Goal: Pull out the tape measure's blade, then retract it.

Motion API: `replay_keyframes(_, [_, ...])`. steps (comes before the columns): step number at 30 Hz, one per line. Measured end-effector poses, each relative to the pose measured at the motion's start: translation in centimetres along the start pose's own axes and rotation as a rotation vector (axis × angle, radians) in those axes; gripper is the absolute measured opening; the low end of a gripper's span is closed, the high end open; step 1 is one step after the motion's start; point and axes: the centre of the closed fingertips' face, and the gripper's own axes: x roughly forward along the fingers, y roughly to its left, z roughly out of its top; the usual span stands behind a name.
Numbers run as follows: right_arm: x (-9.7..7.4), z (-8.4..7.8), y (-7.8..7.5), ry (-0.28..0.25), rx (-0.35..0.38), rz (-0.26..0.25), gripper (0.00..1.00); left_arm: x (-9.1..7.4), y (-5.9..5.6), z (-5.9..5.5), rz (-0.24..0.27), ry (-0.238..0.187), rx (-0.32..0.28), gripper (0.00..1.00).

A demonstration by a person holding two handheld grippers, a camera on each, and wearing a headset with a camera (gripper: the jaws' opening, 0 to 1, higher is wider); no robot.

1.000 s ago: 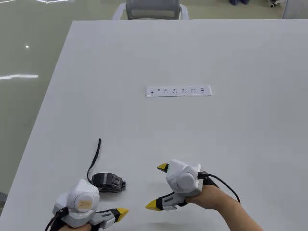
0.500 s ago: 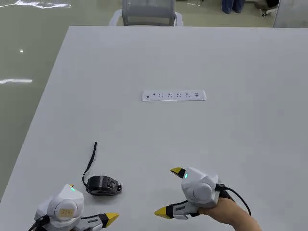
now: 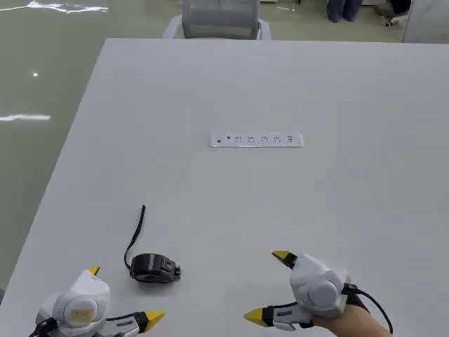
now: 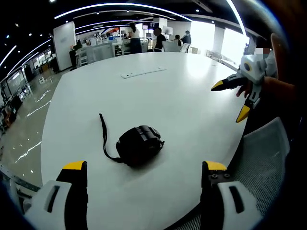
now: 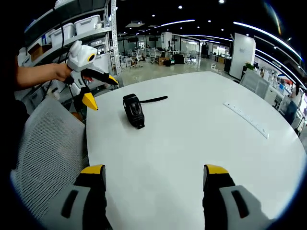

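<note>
A wide white counter (image 3: 351,105) takes up most of the head view. A grey chair (image 3: 221,17) stands at its far edge. A white power strip (image 3: 256,140) lies flat near the middle of the counter, well apart from everything else.

The left tool (image 3: 124,293) is at the near left, its yellow-tipped jaws spread wide with nothing between them. The right tool (image 3: 267,286) is at the near right, held in a hand. Its jaws are also spread wide and hold nothing.

The black tape measure (image 3: 153,267) rests on the counter at the near left, just beyond the left tool and well apart from the right one. In the left gripper view it lies ahead of the jaws, touching neither. No blade shows drawn out from its case. Its thin black strap (image 3: 135,235) trails across the counter toward the far side.
</note>
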Motion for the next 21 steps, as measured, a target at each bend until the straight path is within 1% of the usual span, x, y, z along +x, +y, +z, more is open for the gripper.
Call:
replay_keyframes(3, [-0.6, 0.0, -0.4, -0.009, 0.017, -0.019, 0.85, -0.3, -0.2, 0.2, -0.022, -0.019, 0.010, 0.99])
replay_keyframes(5, [-0.9, -0.1, -0.6, -0.016, 0.026, -0.032, 0.85, -0.4, 0.0, 0.3, -0.026, -0.026, 0.021, 0.99])
replay_keyframes(7, [-1.0, -0.3, -0.6, -0.016, 0.030, -0.042, 0.85, -0.5, 0.1, 0.4, -0.031, -0.033, 0.014, 0.99])
replay_keyframes(9, [-1.2, -0.4, -0.5, -0.024, 0.034, -0.042, 0.86, -0.6, 0.3, 0.6, -0.034, -0.049, 0.009, 0.99])
replay_keyframes(14, [-1.9, -0.8, -0.1, -0.037, 0.035, -0.040, 0.87, -0.9, 0.4, 0.3, -0.039, -0.058, 0.014, 0.99])
replay_keyframes(17, [-2.3, -1.4, -0.1, -0.037, 0.043, -0.043, 0.87, -1.0, 0.3, 0.2, -0.049, -0.070, 0.025, 0.99])
replay_keyframes(21, [-2.9, -1.7, -0.2, -0.053, 0.046, -0.048, 0.87, -1.3, 0.1, 0.1, -0.058, -0.081, 0.015, 0.99])
